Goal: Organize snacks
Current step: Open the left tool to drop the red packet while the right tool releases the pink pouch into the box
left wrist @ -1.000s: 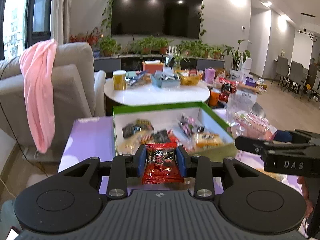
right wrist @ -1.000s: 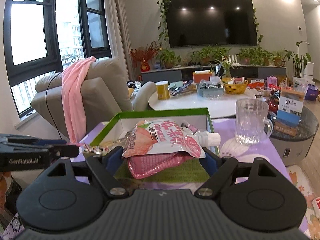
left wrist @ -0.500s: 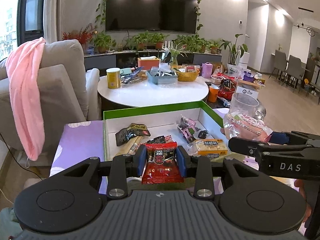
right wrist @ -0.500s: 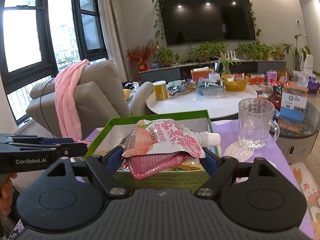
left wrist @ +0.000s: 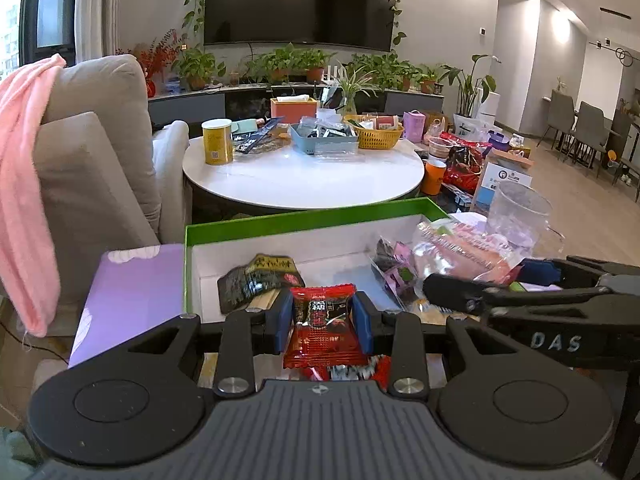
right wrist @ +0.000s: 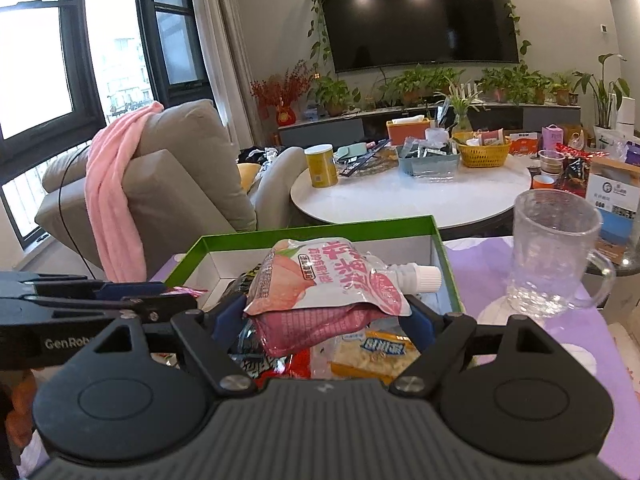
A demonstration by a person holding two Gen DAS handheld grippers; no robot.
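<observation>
- Left wrist view: your left gripper (left wrist: 323, 317) hides the near wall of the green box (left wrist: 304, 216). The lower end of the red snack packet (left wrist: 323, 330) is cut off behind the gripper body. Your jaws are closed narrowly on that packet, which sits between the pads, over the box.
- Right wrist view: your right gripper (right wrist: 326, 314) clamps the pink drink pouch (right wrist: 326, 276) by its sides, the cap sticking out past the right jaw. The snacks in the box below are mostly covered; the glass mug (right wrist: 554, 256) stands to the right.

A home living room is shown: a wall-mounted television (right wrist: 420, 16) is framed by houseplants (right wrist: 432, 80), with a grey sofa (right wrist: 180, 176) and dining chairs (left wrist: 588, 124) seen.
</observation>
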